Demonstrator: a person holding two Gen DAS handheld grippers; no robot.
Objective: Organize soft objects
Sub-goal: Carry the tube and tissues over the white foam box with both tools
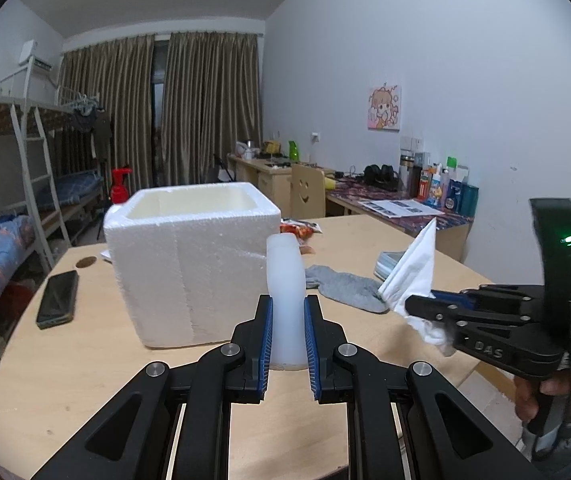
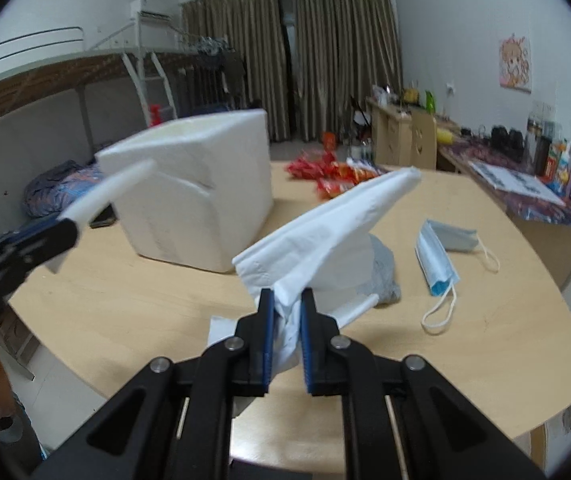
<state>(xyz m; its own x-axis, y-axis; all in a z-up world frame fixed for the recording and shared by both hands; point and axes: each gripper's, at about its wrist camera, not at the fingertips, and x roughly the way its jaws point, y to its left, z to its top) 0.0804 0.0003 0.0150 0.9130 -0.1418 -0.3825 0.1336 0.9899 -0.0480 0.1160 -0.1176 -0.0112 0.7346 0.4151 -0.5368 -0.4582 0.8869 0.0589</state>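
Jaws, left gripper (image 1: 288, 336): clamped on white foam strip (image 1: 285, 280), held above tabletop (image 1: 85, 360) | right gripper (image 2: 285, 336): clamped on white tissue (image 2: 325, 224), lifted | foam box (image 1: 189, 256) near | grey sock (image 1: 345, 286), face mask (image 2: 441, 252) on tabletop

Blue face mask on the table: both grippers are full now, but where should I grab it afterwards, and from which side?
Judging from the right wrist view, the blue face mask lies flat, folded, ear loops trailing toward the near table edge. Come down from above and pinch its pleated body across the narrow width; the thin loops would likely slip.
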